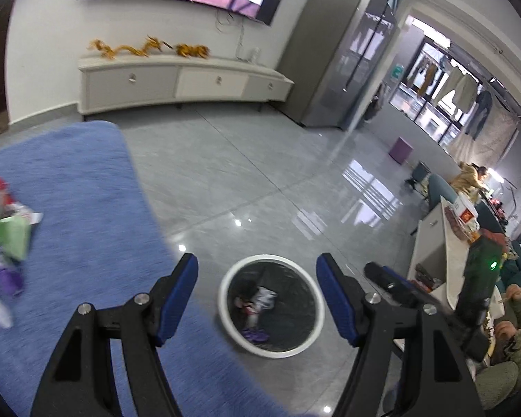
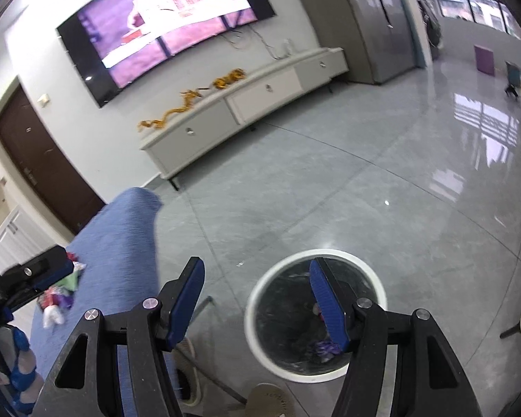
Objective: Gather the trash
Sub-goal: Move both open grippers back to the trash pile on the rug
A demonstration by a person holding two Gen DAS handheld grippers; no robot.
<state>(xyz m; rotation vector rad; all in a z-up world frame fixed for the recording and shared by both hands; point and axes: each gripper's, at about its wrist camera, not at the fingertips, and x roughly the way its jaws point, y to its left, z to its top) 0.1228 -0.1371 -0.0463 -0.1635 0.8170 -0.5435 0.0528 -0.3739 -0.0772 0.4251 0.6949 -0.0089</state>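
Both hand-held grippers, left [image 1: 257, 299] and right [image 2: 257, 304], gape empty above the white-rimmed round bin [image 1: 225, 299] on the grey floor; crumpled wrappers [image 1: 3, 239] lie on the blue cloth counter [image 1: 87, 191]

I see a big wall-mounted TV [image 2: 170, 24] showing a pinkish picture above a long white TV cabinet [image 1: 177, 81], with a golden dragon ornament [image 1: 128, 48] stretched along the cabinet's top toward its left end. A tall grey wardrobe [image 1: 333, 59] stands just beside the cabinet's right end. A dark brown door [image 2: 41, 163] is left of the TV, and a purple cube stool [image 1: 401, 148] sits on the glossy grey tile floor [image 1: 246, 173].
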